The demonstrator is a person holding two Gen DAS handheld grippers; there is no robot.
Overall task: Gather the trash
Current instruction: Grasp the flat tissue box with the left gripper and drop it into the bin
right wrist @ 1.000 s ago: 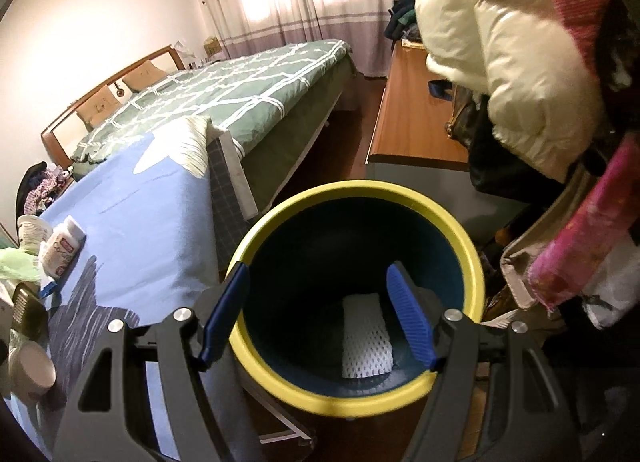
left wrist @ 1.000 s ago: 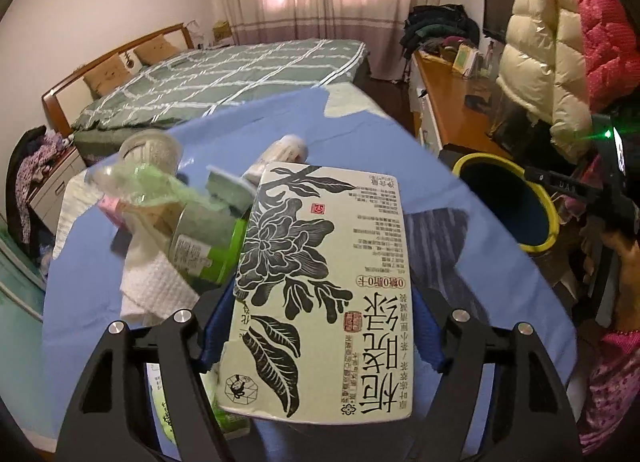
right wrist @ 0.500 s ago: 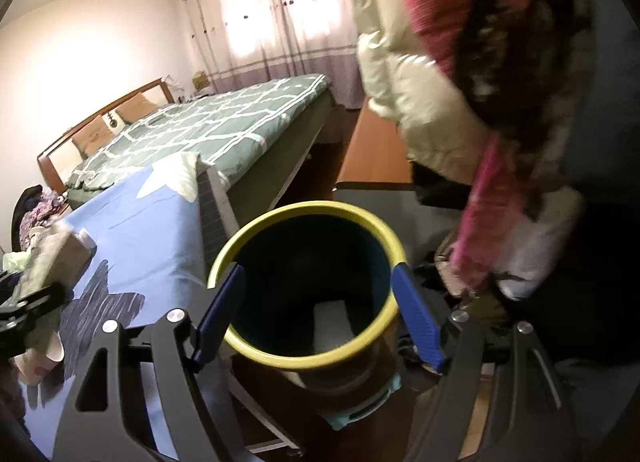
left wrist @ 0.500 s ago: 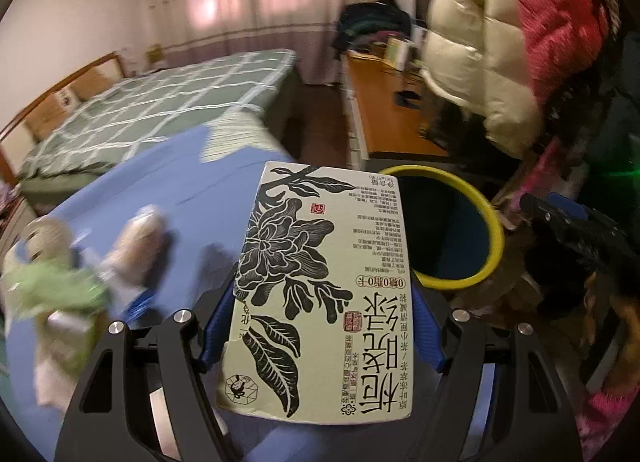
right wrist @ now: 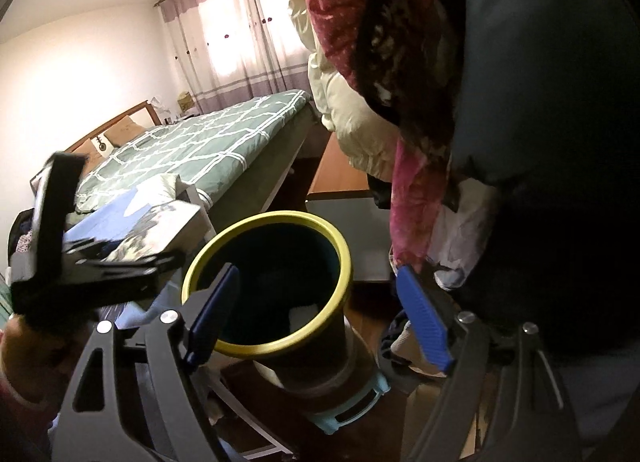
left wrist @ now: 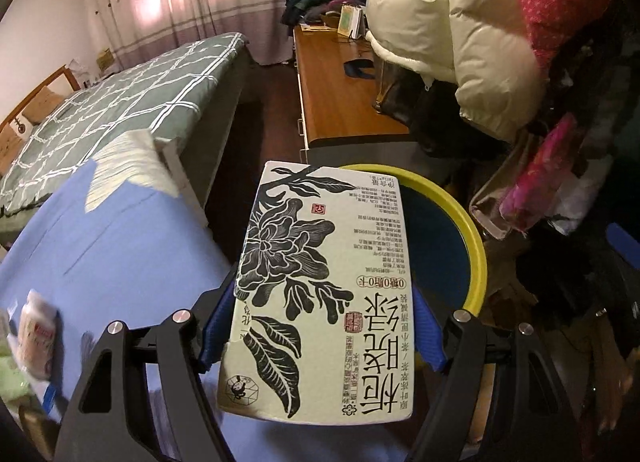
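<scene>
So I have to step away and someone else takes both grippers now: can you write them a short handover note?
Left gripper: shut on the cream cardboard carton with black flower print, its far end over the yellow-rimmed dark blue bin.
Right gripper: open, empty, jaws just widened, above the bin; a white item already lies inside.
Left to do: drop the carton in, then fetch the small white packet and other litter on the blue cloth.

**Cream carton, yellow-rimmed bin**

The carton [left wrist: 324, 294] is cream with black flower and leaf prints. The bin [right wrist: 280, 286] is dark blue inside, yellow at the rim. Blue cloth covers the bench [left wrist: 100, 262]; the bed [left wrist: 132, 89] wears green with white checks.
</scene>
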